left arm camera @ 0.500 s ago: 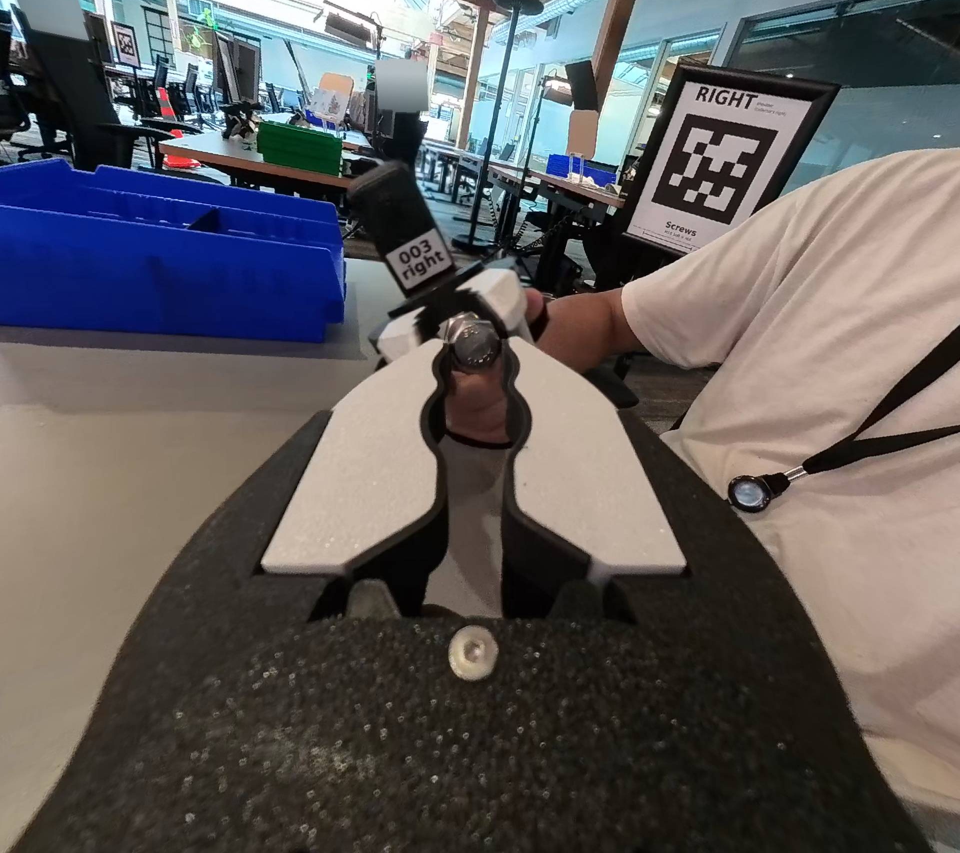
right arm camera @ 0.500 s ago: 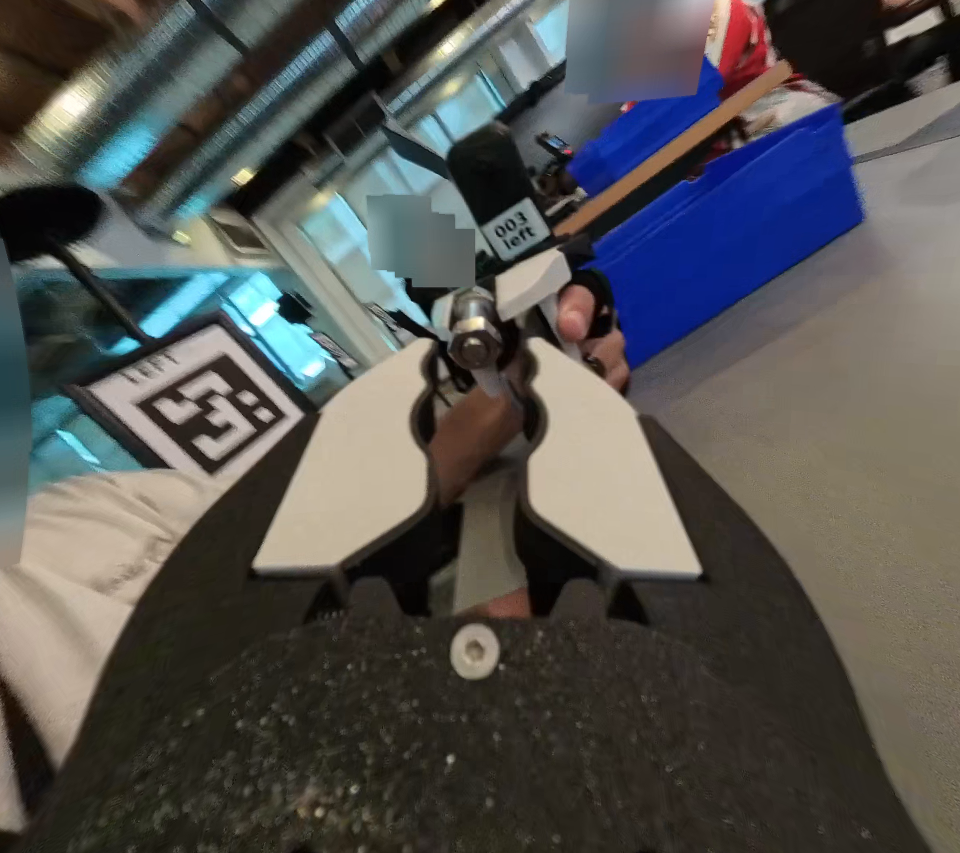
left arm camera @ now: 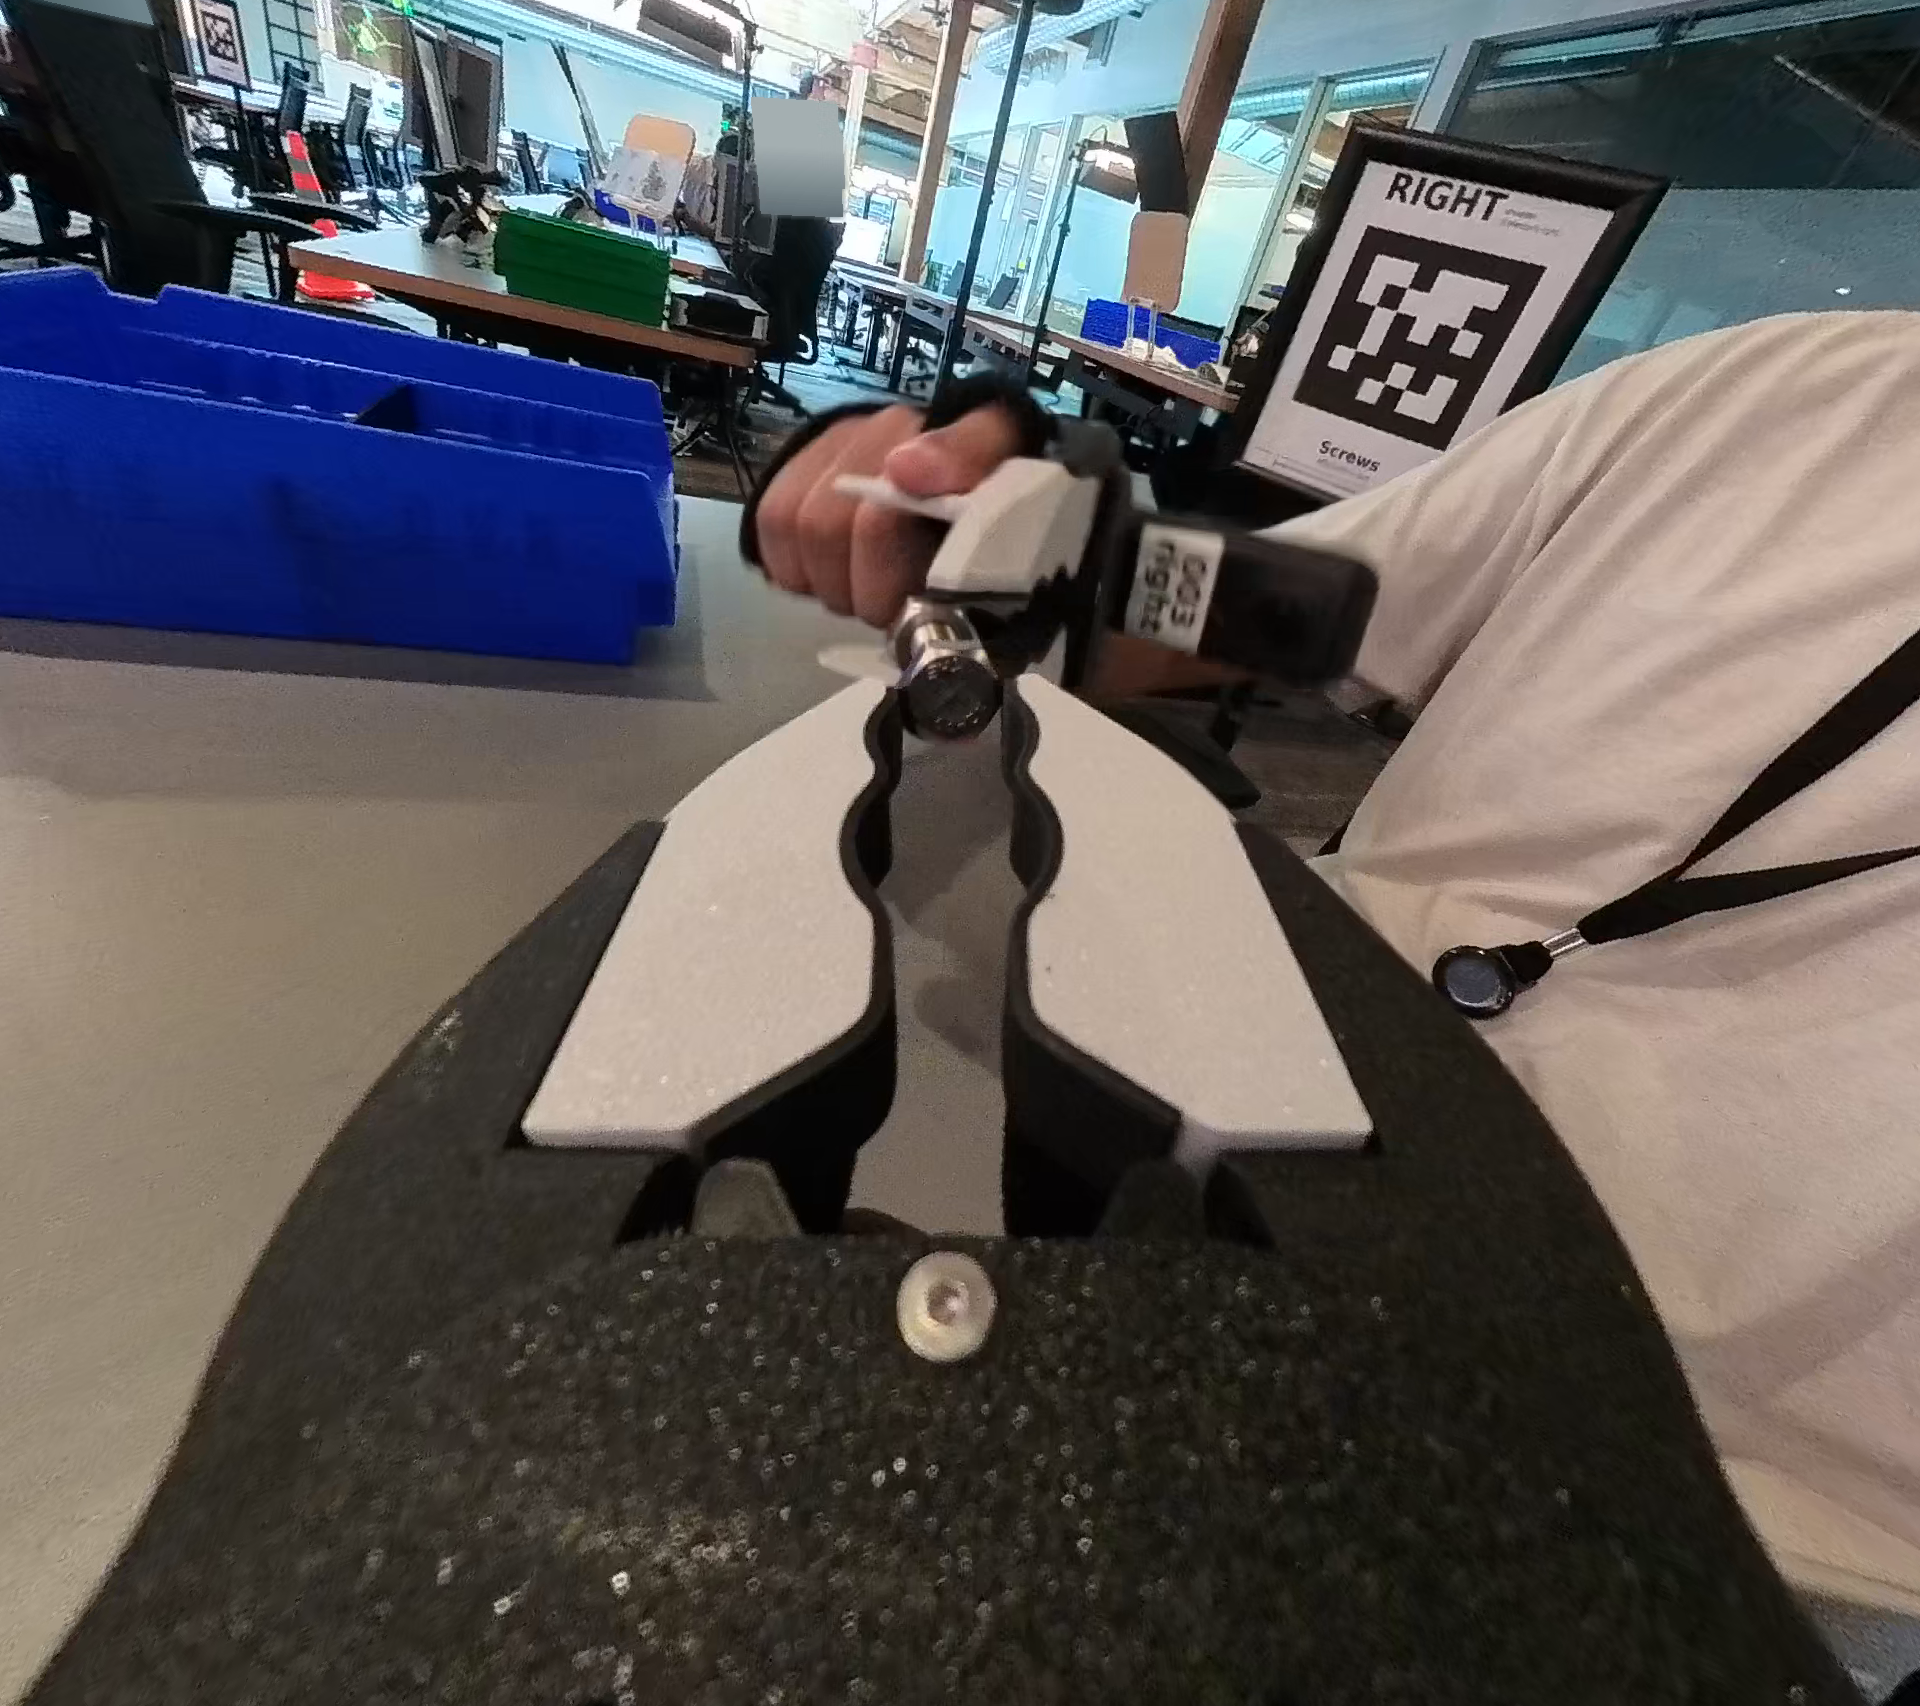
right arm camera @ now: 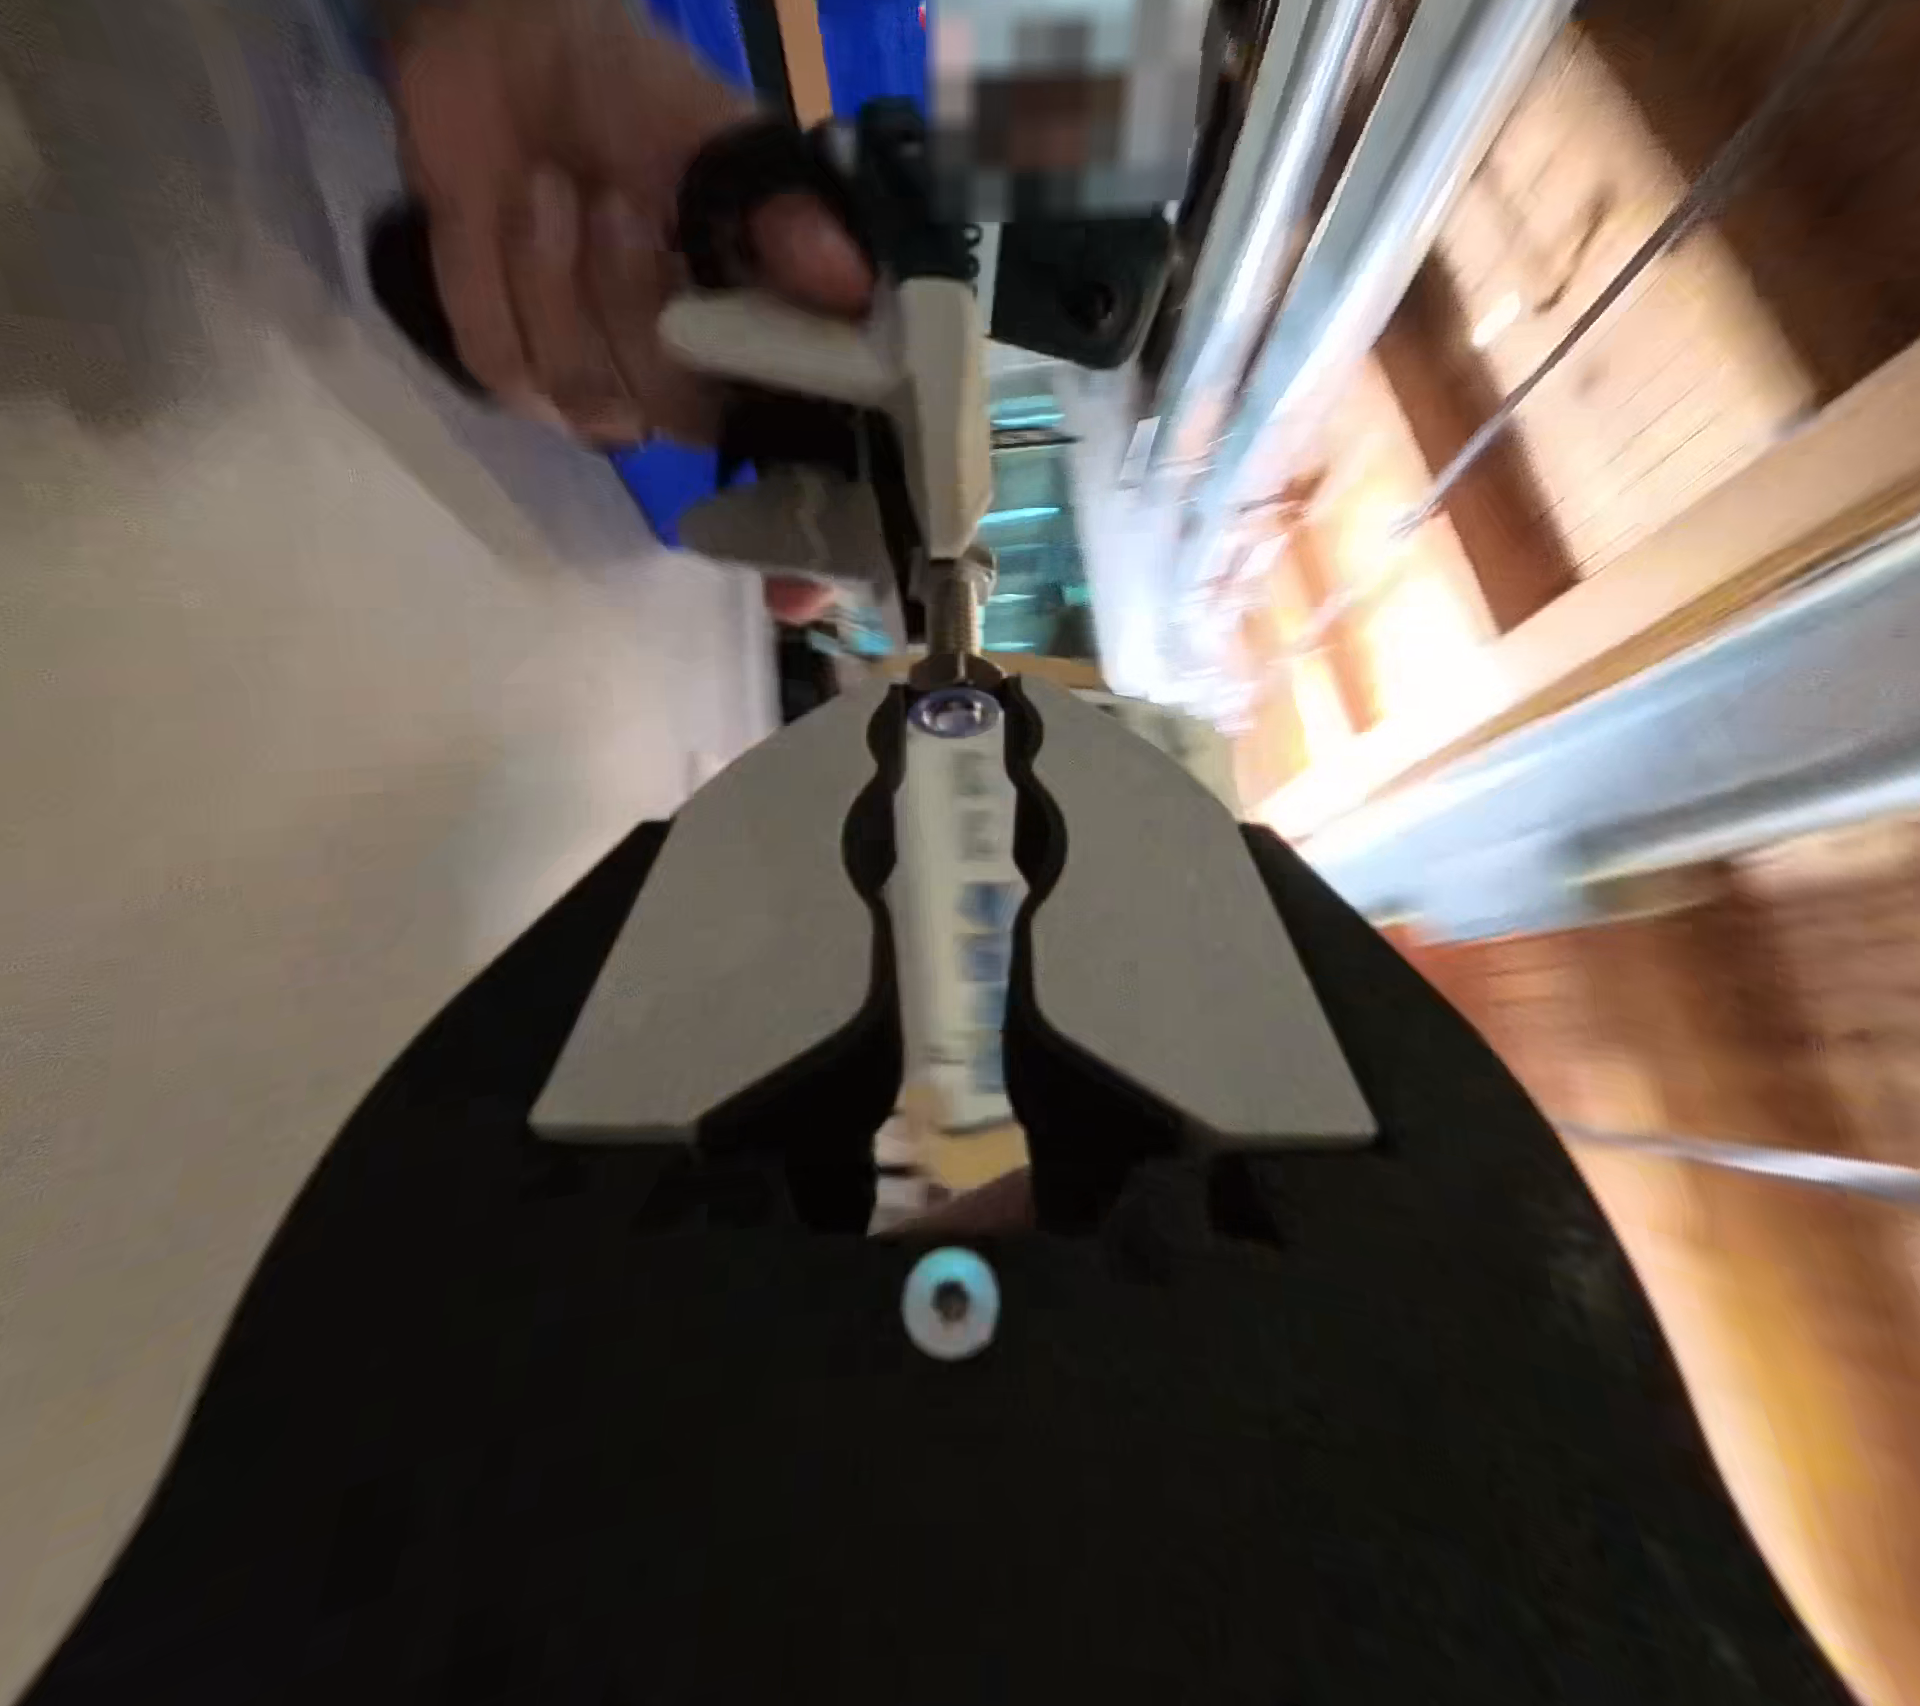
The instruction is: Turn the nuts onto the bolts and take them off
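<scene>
Left wrist view: the bolt [left arm camera: 948, 698] sits at the very tips of the left tongs [left arm camera: 948, 706], its hex head facing the camera and pinched between the two white fingers [left arm camera: 748, 908], so these tongs are clenched on the bolt head. The threaded shank runs away from the camera toward the right tongs [left arm camera: 940, 633], which lie rolled on their side and meet the far end of the bolt. The nut [left arm camera: 925, 630] shows as a bright metal collar on the shank just behind the head, at the right tongs' white tips. A person's hand [left arm camera: 862, 513] wraps the right tool's handle, thumb on its white lever. All of this hangs above the grey bench [left arm camera: 260, 825], not touching it. A blue bin [left arm camera: 312, 503] stands farther back on the bench to the left, and a framed marker card [left arm camera: 1423, 326] stands behind the tool. The person's white sleeve [left arm camera: 1662, 721] and a black lanyard [left arm camera: 1766, 846] fill the right side.

In the right wrist view everything is heavily motion-blurred and turned sideways. The right tongs [right arm camera: 954, 700] are closed on the nut [right arm camera: 954, 711] at their tips, with the bolt [right arm camera: 954, 617] standing out beyond it to the left tongs [right arm camera: 951, 560], which grip its far end.
</scene>
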